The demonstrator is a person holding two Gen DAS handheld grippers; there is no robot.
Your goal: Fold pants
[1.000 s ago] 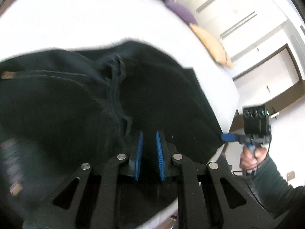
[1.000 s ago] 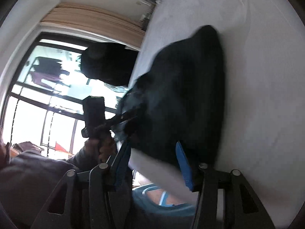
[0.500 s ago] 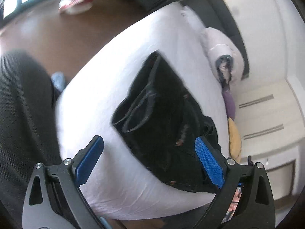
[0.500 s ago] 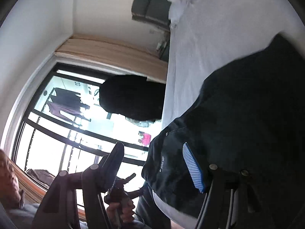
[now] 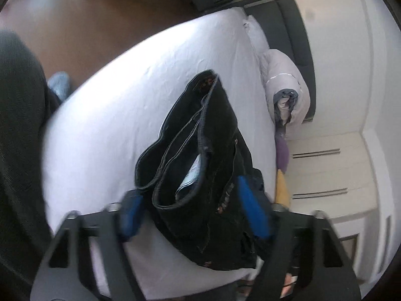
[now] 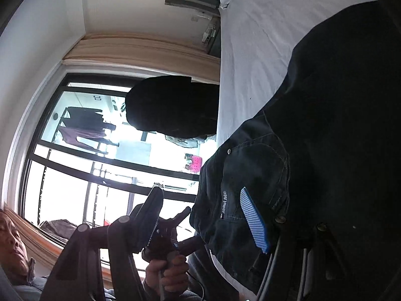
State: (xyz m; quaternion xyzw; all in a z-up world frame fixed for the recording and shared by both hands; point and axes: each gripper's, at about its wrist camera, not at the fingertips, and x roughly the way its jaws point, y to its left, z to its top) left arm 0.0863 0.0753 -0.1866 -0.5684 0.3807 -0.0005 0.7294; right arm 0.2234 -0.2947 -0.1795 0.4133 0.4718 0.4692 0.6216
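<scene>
Since before, left gripper [image 5: 193,215] fingers narrowed, blurred, straddling pants [image 5: 200,165]; right gripper [image 6: 208,215] spread (waistband shadowed).

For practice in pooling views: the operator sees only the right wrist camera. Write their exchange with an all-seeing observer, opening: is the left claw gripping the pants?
Observer: No, the left claw is open, pads astride the pants.
Operator: How do they lie?
Observer: Folded on the bed, a white label showing inside.
Operator: What's beyond them?
Observer: A rolled duvet by the headboard.
</scene>
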